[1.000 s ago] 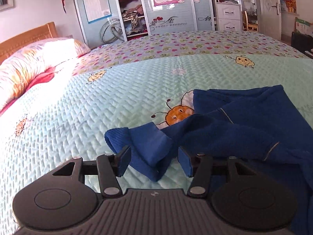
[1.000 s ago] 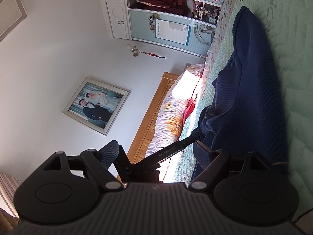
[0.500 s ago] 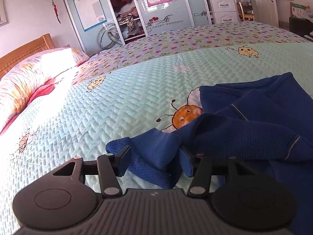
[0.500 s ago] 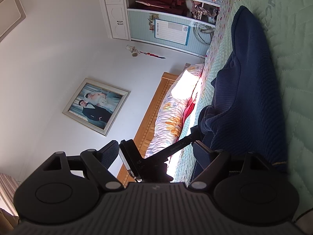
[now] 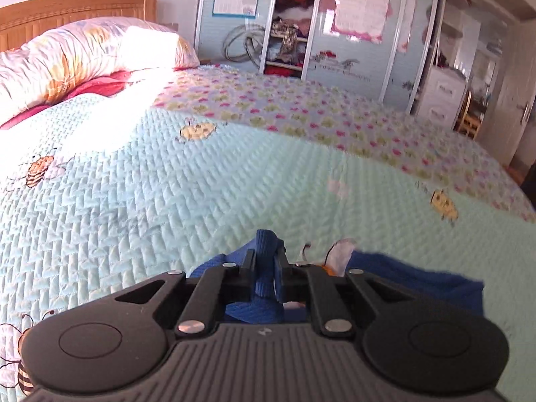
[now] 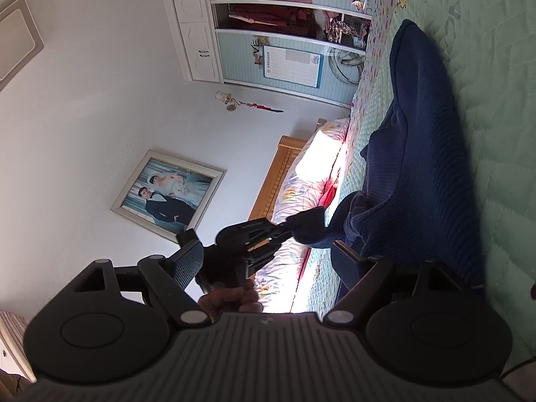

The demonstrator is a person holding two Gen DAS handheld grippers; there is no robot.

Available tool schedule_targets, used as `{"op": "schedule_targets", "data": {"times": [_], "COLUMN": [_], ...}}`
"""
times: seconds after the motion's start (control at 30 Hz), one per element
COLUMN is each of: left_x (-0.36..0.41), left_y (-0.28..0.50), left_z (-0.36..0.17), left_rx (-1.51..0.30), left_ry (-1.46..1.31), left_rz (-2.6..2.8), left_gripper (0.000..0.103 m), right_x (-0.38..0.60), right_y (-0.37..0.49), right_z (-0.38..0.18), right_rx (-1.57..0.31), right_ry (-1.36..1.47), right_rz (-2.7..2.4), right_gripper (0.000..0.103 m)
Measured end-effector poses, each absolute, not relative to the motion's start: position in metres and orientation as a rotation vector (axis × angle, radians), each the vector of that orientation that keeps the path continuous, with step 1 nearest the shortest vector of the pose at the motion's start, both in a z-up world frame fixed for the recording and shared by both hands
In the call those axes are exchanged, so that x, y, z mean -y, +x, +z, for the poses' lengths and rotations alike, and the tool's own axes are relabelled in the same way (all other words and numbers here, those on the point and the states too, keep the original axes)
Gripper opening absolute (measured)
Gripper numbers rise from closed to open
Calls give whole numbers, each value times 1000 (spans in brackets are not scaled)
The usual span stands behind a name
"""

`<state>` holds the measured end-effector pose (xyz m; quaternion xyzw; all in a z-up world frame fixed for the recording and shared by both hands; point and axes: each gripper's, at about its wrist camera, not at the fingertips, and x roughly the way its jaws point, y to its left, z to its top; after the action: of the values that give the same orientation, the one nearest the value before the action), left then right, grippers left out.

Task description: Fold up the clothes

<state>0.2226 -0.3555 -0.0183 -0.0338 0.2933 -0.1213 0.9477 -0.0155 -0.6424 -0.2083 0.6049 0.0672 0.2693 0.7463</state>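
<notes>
Left gripper (image 5: 265,268): fingers, half-spread a second ago, closing tight on cuff of blue sweater (image 5: 415,276), lifting it off bed (image 5: 167,184); sleeve fold beginning. Right gripper (image 6: 268,259): fingers spread, empty, unmoved beside sweater body on quilt

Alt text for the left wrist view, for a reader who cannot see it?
The left gripper is closing on a bunched fold of a blue garment over a pale green quilted bedspread. Behind lie a floral pillow, a wooden headboard and a wardrobe.
</notes>
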Motion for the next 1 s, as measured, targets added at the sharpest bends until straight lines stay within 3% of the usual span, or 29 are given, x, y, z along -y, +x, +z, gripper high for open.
{"op": "schedule_targets", "data": {"times": [0.33,0.5,0.67,1.0], "left_x": [423,440,420,394], "left_y": [162,106,73,115], "left_z": [76,70,47,92], "left_rx": [-437,-477,-521,-424], "left_ry": [-98,-4,32,-177], "left_rz": [-733,-966,-978,-853], "left_gripper": [10,10,10,10], "right_x": [651,667,669,658], "right_y": [-28,-45,-39,-21], "right_z": [-206,-209,-210,-208], "right_rx": [-46,52,-4,-120], "right_ry": [1348,1381,1369,1302], "right_rz": [506,354,294,333], "right_gripper": [83,83,84,84]}}
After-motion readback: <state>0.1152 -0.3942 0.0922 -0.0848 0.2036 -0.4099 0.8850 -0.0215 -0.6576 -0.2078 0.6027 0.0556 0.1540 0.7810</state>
